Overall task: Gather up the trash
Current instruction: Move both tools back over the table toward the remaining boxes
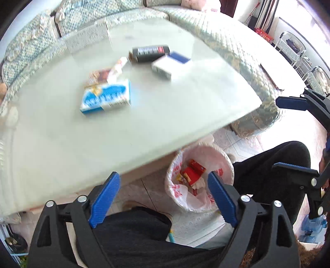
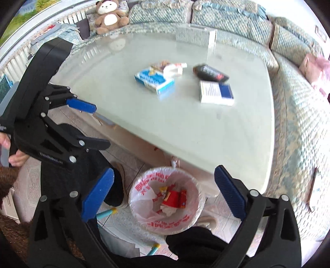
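Two grippers are in play, both with jaws spread wide and nothing between the blue pads. The left gripper (image 1: 164, 198) hangs above the floor at the table's near edge; the right gripper (image 2: 164, 199) hangs beside it, over the bin. Each shows in the other's view, off to the side.

On the table (image 2: 185, 127) lie five pieces of trash, well apart from both grippers. One blue and white carton (image 1: 106, 96) lies flat nearest the near edge. Touching its far end are one small white and red pack (image 1: 117, 69) and one brownish wrapper (image 1: 98, 76), too blurred to read. Further along lie one dark box (image 1: 150, 52) with a red end and one white box with a blue panel (image 1: 170, 65), the two just beside each other.

One waste bin (image 2: 167, 199), lined with a white plastic bag printed in red, stands on the floor partly under the table's edge. Inside it sits one red carton (image 2: 174, 199) among a few smaller scraps, yellow and white.

The tabletop is a pale, glossy, glass-like slab with rounded corners. A sofa (image 2: 292, 86) in a blue-green weave wraps around two sides of it, and one teddy bear (image 2: 110, 14) sits on its far end. The floor is light patterned tile. The person's dark-trousered legs (image 1: 268, 175) flank the bin
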Available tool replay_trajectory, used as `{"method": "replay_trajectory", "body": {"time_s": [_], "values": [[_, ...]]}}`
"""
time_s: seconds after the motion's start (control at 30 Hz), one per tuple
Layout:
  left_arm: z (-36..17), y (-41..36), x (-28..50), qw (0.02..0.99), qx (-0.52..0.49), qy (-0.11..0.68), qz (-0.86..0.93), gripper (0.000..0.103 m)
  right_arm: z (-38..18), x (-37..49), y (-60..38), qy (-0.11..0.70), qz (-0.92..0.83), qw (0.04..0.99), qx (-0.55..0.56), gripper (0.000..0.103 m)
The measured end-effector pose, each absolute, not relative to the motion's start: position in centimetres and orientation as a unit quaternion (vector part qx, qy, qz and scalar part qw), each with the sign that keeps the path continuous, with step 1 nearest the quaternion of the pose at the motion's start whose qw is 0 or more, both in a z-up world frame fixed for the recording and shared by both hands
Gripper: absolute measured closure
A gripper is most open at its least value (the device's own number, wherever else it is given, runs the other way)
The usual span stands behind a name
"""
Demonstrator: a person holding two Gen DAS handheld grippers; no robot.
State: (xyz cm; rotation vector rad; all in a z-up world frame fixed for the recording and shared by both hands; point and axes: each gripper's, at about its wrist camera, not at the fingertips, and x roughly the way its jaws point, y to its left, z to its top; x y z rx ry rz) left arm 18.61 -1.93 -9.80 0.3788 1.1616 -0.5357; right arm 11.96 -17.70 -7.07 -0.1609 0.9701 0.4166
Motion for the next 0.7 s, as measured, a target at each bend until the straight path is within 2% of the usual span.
{"method": "replay_trajectory", "body": {"time_s": [0.13, 0.27, 0.5, 0.7], "values": [[-2.7, -0.7, 21.0, 0.802, 0.229, 0.489, -0.256, 0.011, -1.3, 14.2, -18.5, 0.423, 0.204, 0.877, -0.098, 0.006], [0.5, -0.3, 22.6, 0.804, 0.310, 0.429, -0.271, 0.011, 2.6, 17.4, -20.3, 0.411, 0.217, 0.879, -0.105, 0.006], [0.4, -0.6, 24.0, 0.743, 0.387, 0.414, -0.355, 0.011, 6.1, 23.0, -22.6, 0.403, 0.241, 0.876, -0.114, 0.006], [-3.2, -2.0, 25.6, 0.689, 0.448, 0.420, -0.386, 0.011, 4.9, 27.5, -23.2, 0.419, 0.281, 0.852, -0.142, 0.006]]}}
